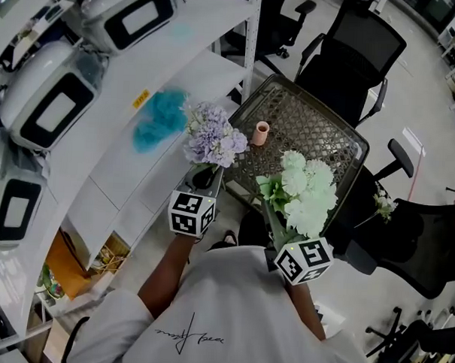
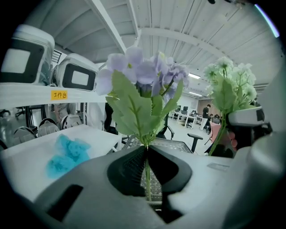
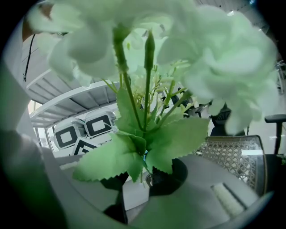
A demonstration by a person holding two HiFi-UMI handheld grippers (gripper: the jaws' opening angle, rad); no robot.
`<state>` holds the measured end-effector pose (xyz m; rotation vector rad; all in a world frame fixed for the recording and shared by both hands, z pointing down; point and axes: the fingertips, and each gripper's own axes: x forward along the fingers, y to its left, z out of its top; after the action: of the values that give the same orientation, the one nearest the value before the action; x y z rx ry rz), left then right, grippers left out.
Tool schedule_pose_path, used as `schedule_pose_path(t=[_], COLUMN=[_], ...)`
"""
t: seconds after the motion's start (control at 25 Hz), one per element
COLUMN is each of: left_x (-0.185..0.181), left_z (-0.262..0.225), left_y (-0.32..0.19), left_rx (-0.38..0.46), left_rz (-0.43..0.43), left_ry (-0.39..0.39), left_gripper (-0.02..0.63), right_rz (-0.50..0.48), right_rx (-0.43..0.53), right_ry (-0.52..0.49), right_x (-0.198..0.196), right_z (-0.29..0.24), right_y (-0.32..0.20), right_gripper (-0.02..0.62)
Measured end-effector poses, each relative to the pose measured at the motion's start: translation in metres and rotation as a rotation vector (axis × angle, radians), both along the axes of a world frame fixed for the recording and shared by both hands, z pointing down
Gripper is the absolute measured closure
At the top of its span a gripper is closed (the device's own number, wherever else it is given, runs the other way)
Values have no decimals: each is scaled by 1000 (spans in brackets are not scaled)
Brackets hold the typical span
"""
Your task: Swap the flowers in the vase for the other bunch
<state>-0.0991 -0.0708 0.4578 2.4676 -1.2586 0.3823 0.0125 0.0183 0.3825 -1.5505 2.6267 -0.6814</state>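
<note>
**Head view**
- Left gripper [image 1: 206, 180]: lower centre. It is closed tight on the thin stem of the purple bunch [image 1: 213, 135], with the blooms upright.
- Right gripper [image 1: 279, 233]: just right of the left one. It is clamped on the stems of the white bunch [image 1: 308, 192].
- Vase [image 1: 260, 132]: small, pink and upright on the mesh table [image 1: 342, 144], upper centre. It looks empty and stands apart from both bunches.

**Left gripper view**
- Jaws: pressed together on the single stem at centre, with leaves just above the pads.
- Blue cloth [image 2: 67, 154]: on the white shelf [image 2: 27, 156], lower left.

**Right gripper view**
- Jaws: partly closed, gripping the stems. Leaves cover most of the contact.
- Table: lower right of the frame.

**Risks**
- Slip: the purple stem is thin, so it may swivel or slide in the pads if tilted.
- Tip-over: the vase looks light, and stems pushed in off-centre could knock it over.
- Tangle: the two bunches are held close together, so their leaves may catch.
- Mix-up: nothing shows which bunch came out of the vase, so the wrong one could go back in.
</note>
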Motion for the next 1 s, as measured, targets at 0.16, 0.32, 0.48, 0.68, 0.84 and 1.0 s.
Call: schedule_pose_path(t=[0.16,0.32,0.48,0.68,0.84,1.0], left_x=[-4,-6,-5,-6,-7,-8], left_z=[7,8,5,-4,-8,-11], left_y=[10,16,23,33,38,44], left_rx=[-25,-36,-37,-41,-55,-55], left_rz=[-9,-17,-18,-20,-28,-29], left_ry=[6,16,12,56,95,102], left_gripper=[586,586,586,587,586,589], right_rz=[-8,-17,-17,-21,-19,-22], right_rx=[-10,-17,-19,-19,-19,-19], right_ry=[-7,-12,-15,-16,-22,-24], right_x=[-3,-4,-4,-4,-3,-4], right_z=[2,4,5,5,4,5], right_y=[2,2,3,3,3,4], right_gripper=[505,505,505,505,505,505])
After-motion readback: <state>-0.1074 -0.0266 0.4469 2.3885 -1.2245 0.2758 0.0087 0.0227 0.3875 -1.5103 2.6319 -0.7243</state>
